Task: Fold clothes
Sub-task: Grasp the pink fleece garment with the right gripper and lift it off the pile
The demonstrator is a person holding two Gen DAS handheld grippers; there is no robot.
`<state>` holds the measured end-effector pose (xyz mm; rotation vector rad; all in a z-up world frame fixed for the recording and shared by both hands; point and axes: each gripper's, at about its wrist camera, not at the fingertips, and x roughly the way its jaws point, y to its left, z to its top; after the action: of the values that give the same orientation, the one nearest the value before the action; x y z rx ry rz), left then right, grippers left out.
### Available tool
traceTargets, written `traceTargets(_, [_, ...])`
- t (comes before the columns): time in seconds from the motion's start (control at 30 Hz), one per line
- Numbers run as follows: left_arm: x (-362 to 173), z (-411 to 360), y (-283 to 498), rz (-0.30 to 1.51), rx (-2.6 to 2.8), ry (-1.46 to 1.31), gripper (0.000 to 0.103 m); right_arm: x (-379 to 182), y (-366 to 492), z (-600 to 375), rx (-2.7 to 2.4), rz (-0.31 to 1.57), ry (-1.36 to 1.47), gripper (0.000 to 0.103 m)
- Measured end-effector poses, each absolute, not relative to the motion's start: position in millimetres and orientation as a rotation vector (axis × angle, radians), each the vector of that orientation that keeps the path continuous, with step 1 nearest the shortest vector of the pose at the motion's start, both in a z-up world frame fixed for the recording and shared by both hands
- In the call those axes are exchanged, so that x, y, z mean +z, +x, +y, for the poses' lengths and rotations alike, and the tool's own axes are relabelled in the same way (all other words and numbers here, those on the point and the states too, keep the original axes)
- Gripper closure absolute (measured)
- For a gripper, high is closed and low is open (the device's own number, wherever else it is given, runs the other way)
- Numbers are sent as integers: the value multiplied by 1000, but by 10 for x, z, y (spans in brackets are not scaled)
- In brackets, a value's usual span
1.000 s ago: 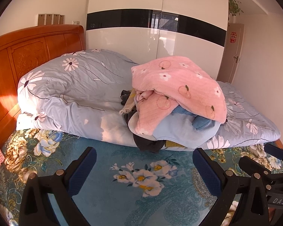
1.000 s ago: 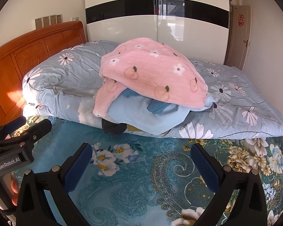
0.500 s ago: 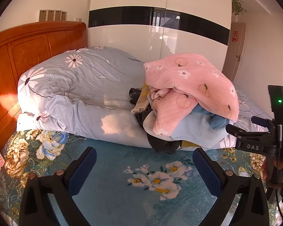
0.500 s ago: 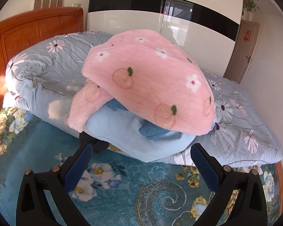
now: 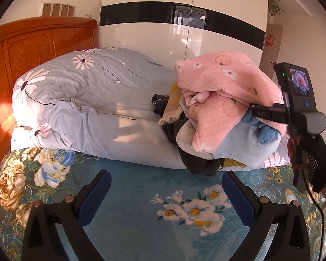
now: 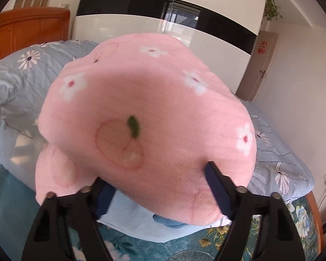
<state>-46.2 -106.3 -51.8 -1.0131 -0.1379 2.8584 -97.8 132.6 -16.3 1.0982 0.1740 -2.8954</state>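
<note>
While the left gripper (image 5: 166, 192) hovers spread over the teal floral bedsheet (image 5: 141, 195), the right gripper (image 6: 157, 184), fingers apart, presses against the pink fleece garment (image 6: 145, 117) topping the clothes pile (image 5: 217, 130) on the folded duvet (image 5: 87, 100).

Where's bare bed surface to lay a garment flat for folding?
Free: teal floral bedsheet in front of the rolled grey duvet, around the open left gripper. Crowded: clothes pile on the duvet's right part, right gripper straddling the pink blanket.
</note>
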Motion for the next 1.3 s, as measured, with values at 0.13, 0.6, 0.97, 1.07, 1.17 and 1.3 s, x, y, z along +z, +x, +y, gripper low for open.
traceTargets(0.13, [-637, -1104, -497, -130, 2858, -1035, 0, -70, -1127, 1438, -2918, 47, 1121, 94])
traceTargets(0.6, [-365, -1051, -290, -169, 2831, -1034, 0, 1815, -119, 2009, -2902, -300, 476, 100])
traceTargets(0.97, [114, -792, 363, -98, 2802, -996, 0, 2871, 1443, 2340, -2797, -120, 216, 100])
traceTargets(1.07, [102, -691, 575, -61, 2773, -1010, 0, 2642, 1875, 2626, -2793, -61, 292, 100])
traceTargets(1.17, [44, -588, 763, -27, 2745, -1033, 0, 2265, 2296, 3054, -2795, -90, 375, 100])
traceTargets(1.3, [-109, -424, 940, 18, 2706, -1081, 0, 1787, 2747, 3821, -2868, -252, 470, 100])
